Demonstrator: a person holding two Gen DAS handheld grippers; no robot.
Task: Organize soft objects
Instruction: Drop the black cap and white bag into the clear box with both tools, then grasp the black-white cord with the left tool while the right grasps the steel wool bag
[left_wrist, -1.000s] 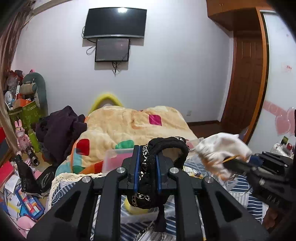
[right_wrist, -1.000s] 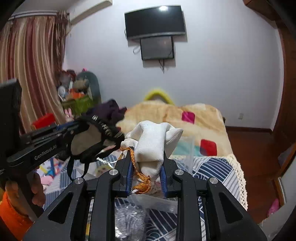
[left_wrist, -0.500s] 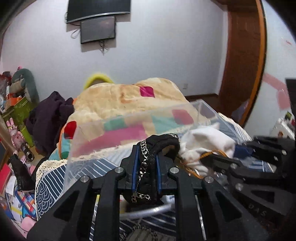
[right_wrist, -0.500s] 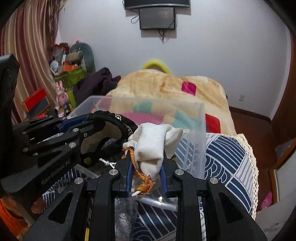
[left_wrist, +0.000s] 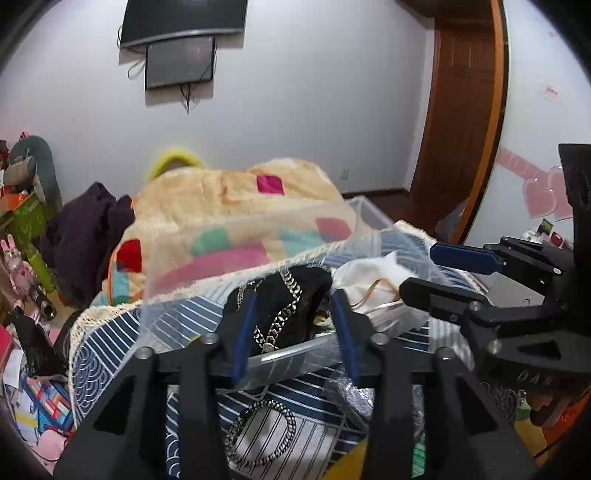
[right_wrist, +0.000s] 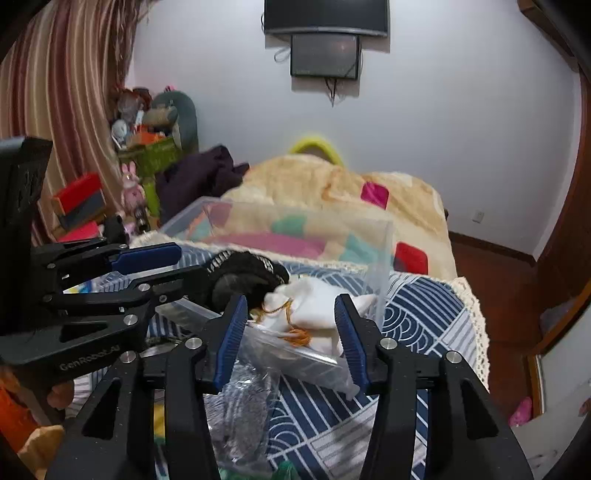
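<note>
**Both pouches lying in the clear bin, both tongs spread**

Through my left camera, the left gripper (left_wrist: 295, 328) has its blue pads apart, straddling the black chain-trimmed pouch (left_wrist: 284, 306), which lies inside the clear plastic bin (left_wrist: 258, 236). Whether either pad touches the fabric I cannot tell. Only this view shows the chain bracelet (left_wrist: 258, 432) on the blue patterned cloth (left_wrist: 110, 343) below the bin's near rim.

Through my right camera, the right gripper (right_wrist: 291, 332) is likewise spread wide, with the white drawstring pouch (right_wrist: 317, 306) and its orange cord lying loose between the pads, just beside the black one, still inside the bin. This side alone shows a crinkly plastic bag (right_wrist: 240, 413) in front of the bin, and the striped curtain (right_wrist: 55, 92) to the left.

The bin's floor is blurred through its walls, and my own fingers cut off the pouches' lower edges. The yellow blanket (left_wrist: 236, 192) fills the background.
</note>
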